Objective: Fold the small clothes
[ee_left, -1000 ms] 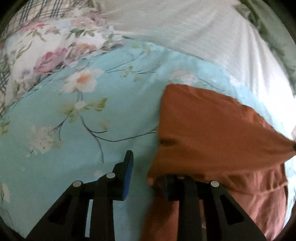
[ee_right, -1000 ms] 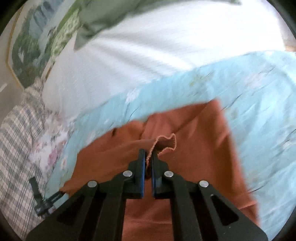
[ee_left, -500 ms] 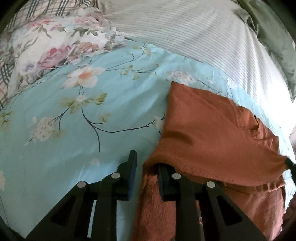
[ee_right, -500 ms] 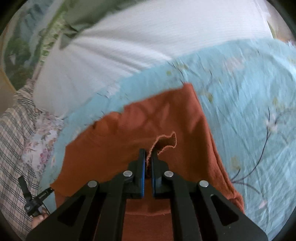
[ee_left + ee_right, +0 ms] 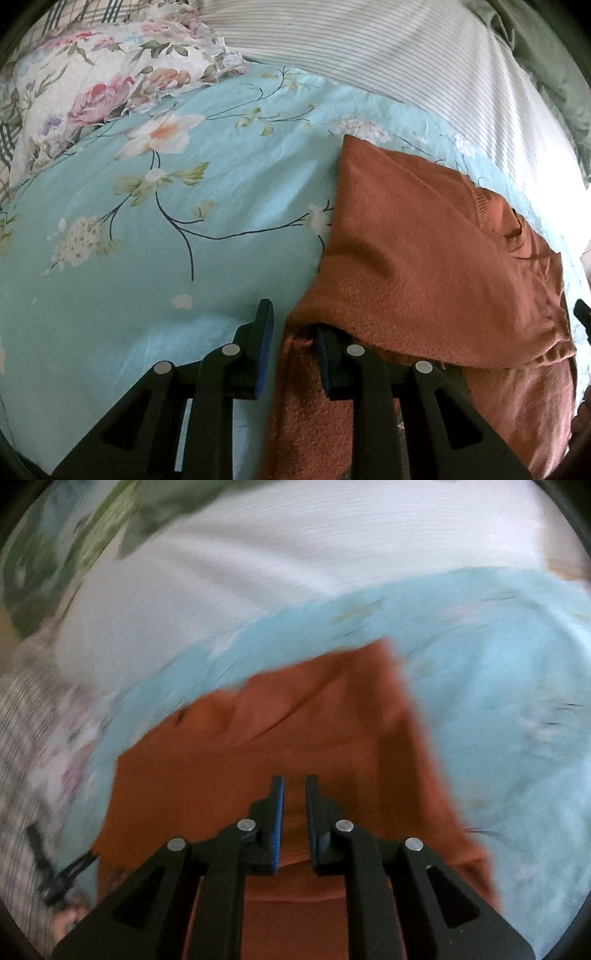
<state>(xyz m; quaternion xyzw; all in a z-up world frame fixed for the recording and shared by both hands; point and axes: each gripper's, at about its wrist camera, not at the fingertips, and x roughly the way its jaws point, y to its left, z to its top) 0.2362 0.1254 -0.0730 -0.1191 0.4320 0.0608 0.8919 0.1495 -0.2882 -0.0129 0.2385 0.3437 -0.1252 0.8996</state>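
A rust-orange knit garment (image 5: pixel 424 266) lies folded over on a light blue floral bedsheet (image 5: pixel 147 258). My left gripper (image 5: pixel 293 325) is open at the garment's left edge; the folded cloth drapes over its right finger and the left finger rests on the sheet. In the blurred right wrist view the same garment (image 5: pixel 295 731) lies flat under my right gripper (image 5: pixel 295 786), whose jaws stand slightly apart with nothing between them.
A floral pillow (image 5: pixel 110 74) and plaid fabric lie at the far left. A white striped sheet (image 5: pixel 406 55) and green cloth (image 5: pixel 554 55) lie beyond the garment. The other gripper's tip (image 5: pixel 583 317) shows at the right edge.
My right gripper has let go of the garment's ruffled edge and its jaws have parted; the folded layer has dropped flat. My left gripper's jaws have narrowed and stayed at the garment's left edge.
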